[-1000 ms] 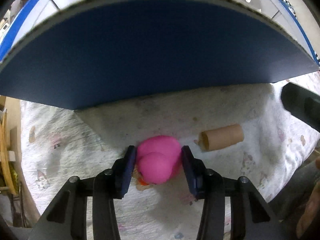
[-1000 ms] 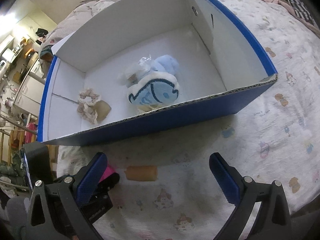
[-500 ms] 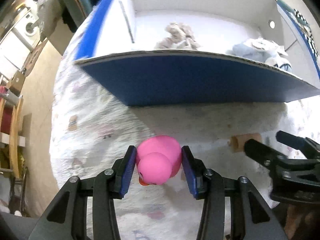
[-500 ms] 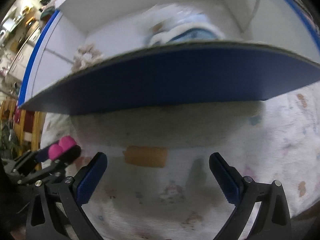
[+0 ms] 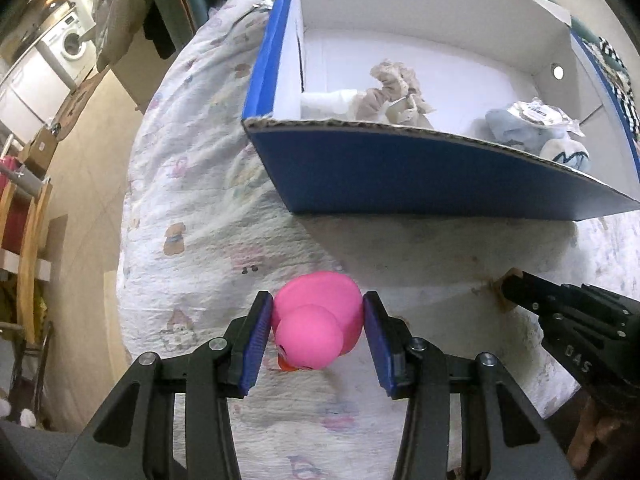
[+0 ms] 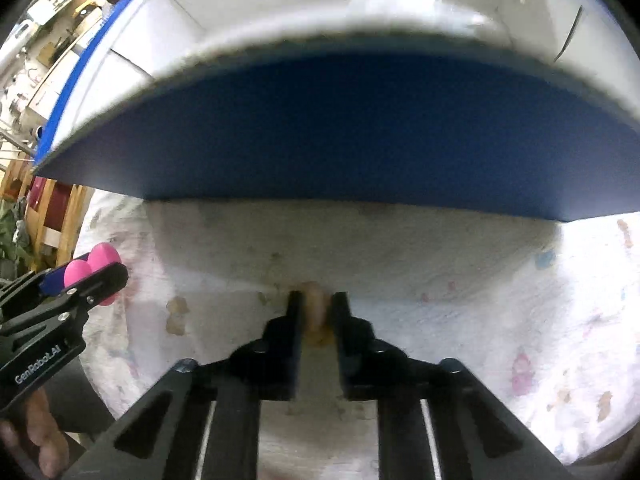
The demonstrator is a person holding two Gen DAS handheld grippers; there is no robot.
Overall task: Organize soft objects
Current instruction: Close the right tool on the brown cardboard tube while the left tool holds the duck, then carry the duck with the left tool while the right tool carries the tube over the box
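Observation:
My left gripper (image 5: pixel 316 312) is shut on a pink rubber duck (image 5: pixel 316 320) and holds it above the patterned bedsheet, in front of the blue cardboard box (image 5: pixel 400 176). The duck (image 6: pixel 94 268) and the left gripper (image 6: pixel 72 284) also show at the left of the right wrist view. My right gripper (image 6: pixel 316 304) is shut on a brown cardboard tube (image 6: pixel 316 314) on the sheet, close under the box's blue front wall (image 6: pixel 340 132). Inside the box lie a beige scrunchie (image 5: pixel 396 88) and a light blue plush (image 5: pixel 536 132).
The white patterned bedsheet (image 5: pixel 192 216) covers the bed. The floor, wooden furniture (image 5: pixel 28 240) and a washing machine (image 5: pixel 68 44) are to the left. The right gripper's body (image 5: pixel 580 320) reaches in at the right of the left wrist view.
My left gripper lifted the duck up and back from the box. My right gripper went down toward the sheet and shut on the cardboard tube.

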